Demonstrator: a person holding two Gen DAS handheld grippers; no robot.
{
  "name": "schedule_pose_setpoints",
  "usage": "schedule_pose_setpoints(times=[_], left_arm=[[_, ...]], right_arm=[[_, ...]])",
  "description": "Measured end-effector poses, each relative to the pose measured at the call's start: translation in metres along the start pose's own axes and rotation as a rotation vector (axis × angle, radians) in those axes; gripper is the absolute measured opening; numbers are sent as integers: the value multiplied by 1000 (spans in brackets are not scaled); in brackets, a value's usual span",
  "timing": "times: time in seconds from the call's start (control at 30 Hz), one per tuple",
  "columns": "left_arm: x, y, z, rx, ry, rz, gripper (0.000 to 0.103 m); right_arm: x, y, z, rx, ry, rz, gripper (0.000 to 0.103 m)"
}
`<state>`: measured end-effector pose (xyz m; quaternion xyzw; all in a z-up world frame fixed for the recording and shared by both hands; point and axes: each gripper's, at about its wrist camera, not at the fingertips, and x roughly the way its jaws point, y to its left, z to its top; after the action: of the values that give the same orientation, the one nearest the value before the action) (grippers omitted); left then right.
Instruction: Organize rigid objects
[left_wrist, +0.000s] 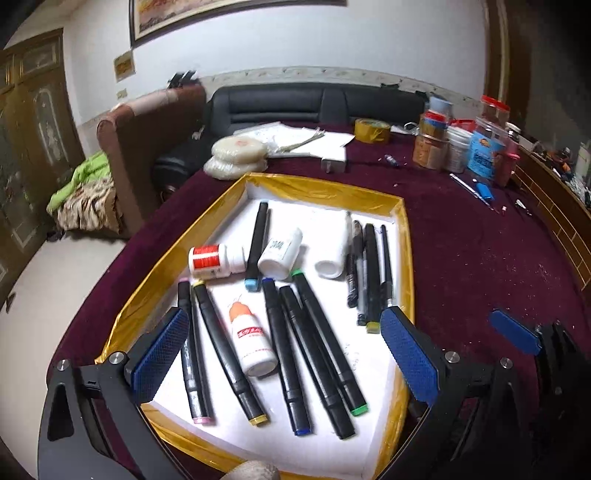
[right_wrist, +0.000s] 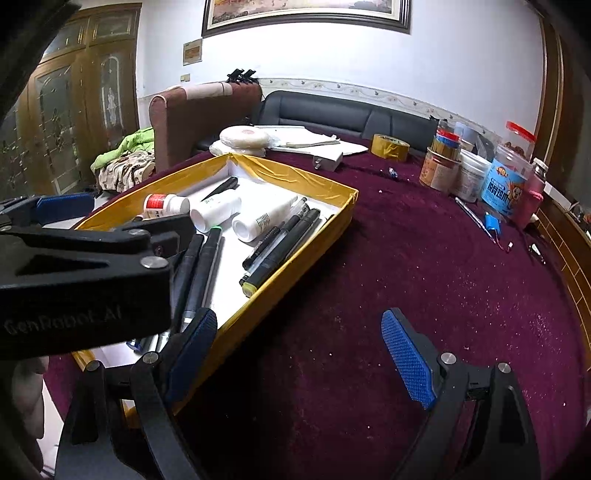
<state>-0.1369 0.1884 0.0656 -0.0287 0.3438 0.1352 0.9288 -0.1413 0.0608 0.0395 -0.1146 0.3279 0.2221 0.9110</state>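
Observation:
A gold-rimmed white tray (left_wrist: 404, 258) on the maroon table holds several black markers (left_wrist: 317, 347), thin pens (left_wrist: 371, 273), a red-label bottle (left_wrist: 214, 261), two white bottles (left_wrist: 280, 253) and an orange-capped glue bottle (left_wrist: 252, 338). My left gripper (left_wrist: 284, 354) is open and empty, low over the tray's near end, with the markers between its blue pads. My right gripper (right_wrist: 299, 362) is open and empty over bare cloth just right of the tray (right_wrist: 295, 254); its left pad (right_wrist: 192, 347) is at the tray's rim. The left gripper's body hides part of the tray in the right wrist view.
Jars and tubs (right_wrist: 476, 173), a tape roll (right_wrist: 389, 147), a white charger (right_wrist: 327, 160), papers and a blue lighter (right_wrist: 493, 223) lie at the far side of the table. A brown chair and a black sofa stand behind it.

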Motion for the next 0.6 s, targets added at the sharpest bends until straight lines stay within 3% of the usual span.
schedule_pose_setpoints(times=[0.23, 0.4, 0.6], left_arm=[[21, 21, 2, -74, 104, 45, 103], [34, 42, 21, -65, 84, 164, 103], [74, 73, 40, -69, 122, 321, 103]], right_arm=[[0, -14, -2, 55, 11, -11, 88], [-4, -21, -2, 86, -4, -23, 88], [-10, -23, 1, 108, -33, -23, 88]])
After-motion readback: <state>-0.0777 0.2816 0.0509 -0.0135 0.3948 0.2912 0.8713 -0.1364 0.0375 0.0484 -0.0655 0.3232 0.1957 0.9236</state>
